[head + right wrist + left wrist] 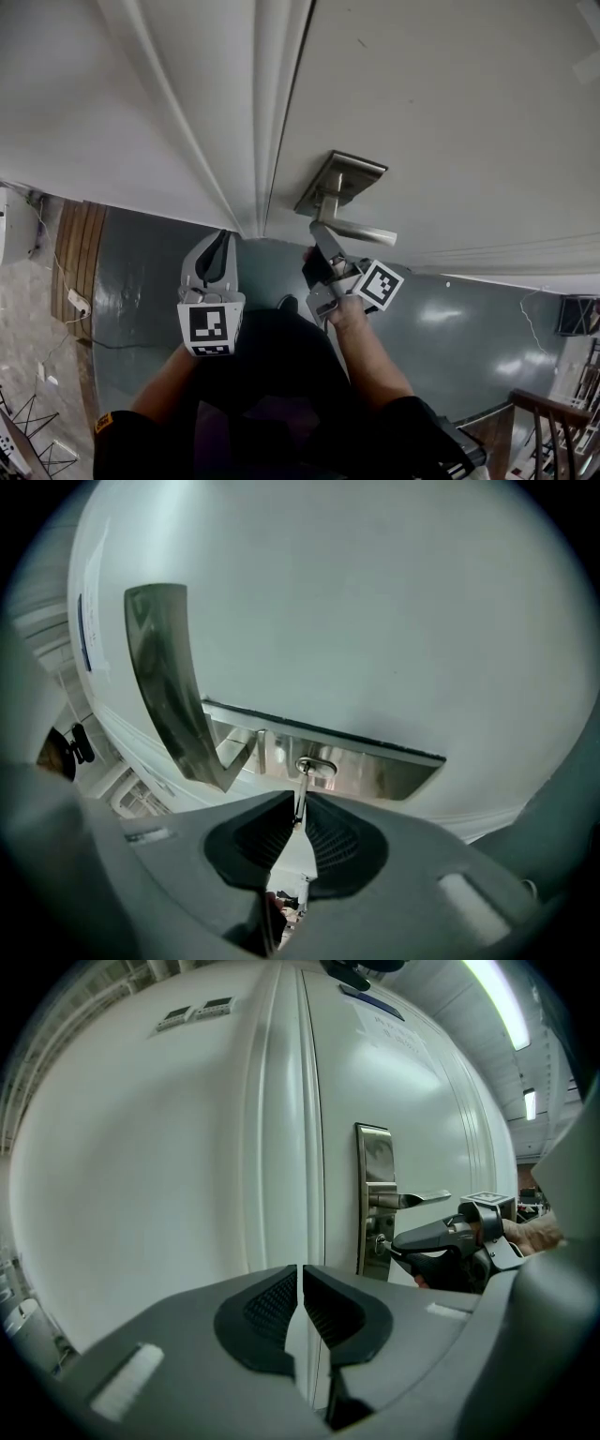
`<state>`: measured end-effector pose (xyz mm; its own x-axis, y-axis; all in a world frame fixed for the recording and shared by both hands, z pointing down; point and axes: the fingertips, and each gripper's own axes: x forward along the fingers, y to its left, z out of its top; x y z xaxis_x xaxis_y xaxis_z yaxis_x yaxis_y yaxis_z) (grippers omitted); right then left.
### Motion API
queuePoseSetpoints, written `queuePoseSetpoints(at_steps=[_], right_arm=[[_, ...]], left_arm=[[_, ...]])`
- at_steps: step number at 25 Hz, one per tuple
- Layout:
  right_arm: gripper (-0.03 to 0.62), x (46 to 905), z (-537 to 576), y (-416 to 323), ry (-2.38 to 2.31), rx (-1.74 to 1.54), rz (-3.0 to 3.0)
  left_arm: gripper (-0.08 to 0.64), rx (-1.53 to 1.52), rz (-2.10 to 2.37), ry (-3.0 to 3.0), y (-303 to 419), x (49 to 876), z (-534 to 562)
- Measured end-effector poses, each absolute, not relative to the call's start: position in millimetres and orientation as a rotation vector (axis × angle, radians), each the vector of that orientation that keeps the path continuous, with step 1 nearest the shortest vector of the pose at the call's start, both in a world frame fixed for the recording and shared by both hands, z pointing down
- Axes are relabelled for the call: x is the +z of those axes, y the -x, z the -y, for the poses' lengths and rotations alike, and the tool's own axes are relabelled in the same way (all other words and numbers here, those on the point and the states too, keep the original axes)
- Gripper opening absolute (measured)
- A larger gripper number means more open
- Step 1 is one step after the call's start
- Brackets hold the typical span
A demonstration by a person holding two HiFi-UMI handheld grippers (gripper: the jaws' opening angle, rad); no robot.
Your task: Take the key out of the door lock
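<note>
Obs: key (301, 794) sits in keyhole (316, 766) of steel lock plate (394, 772), beside lever handle (169, 682). R gripper (298, 819) jaws pinch the key. L gripper (300, 1288) jaws pressed together w/ nothing betw., facing white door (187, 1147), apart from lock.

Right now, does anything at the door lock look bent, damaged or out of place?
Nothing stands out. The key sits straight in the lock cylinder under the lever handle, with the right claw shut on it. The metal plate lies flat on the door. The left claw is shut, empty, apart from the door.
</note>
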<state>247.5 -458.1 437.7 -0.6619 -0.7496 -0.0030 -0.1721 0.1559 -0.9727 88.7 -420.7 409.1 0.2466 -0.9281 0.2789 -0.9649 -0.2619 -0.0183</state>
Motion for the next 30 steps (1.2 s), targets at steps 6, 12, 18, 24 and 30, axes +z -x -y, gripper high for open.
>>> queuePoseSetpoints(at_steps=[6,12,18,24,30], right_arm=[[0.021,438,456,-249,0.854,-1.567,-1.863],[0.017,440,446,-247,0.863,-1.584,-1.802],[0.015,442,424,-242,0.868,-1.600,-1.750],[0.015,437,401,-234,0.908,-1.578,-1.808],[0.015,423,382,-217,1.081,-1.457,-1.979]], left_arm=[[0.023,0.364,1.784,-2.362,-87,410,418],[0.020,0.353,1.762,-2.395,-90,408,418],[0.018,0.346,1.730,-2.425,-92,406,416],[0.018,0.332,1.683,-2.426,-90,411,411],[0.018,0.315,1.632,-2.461,-78,411,404]])
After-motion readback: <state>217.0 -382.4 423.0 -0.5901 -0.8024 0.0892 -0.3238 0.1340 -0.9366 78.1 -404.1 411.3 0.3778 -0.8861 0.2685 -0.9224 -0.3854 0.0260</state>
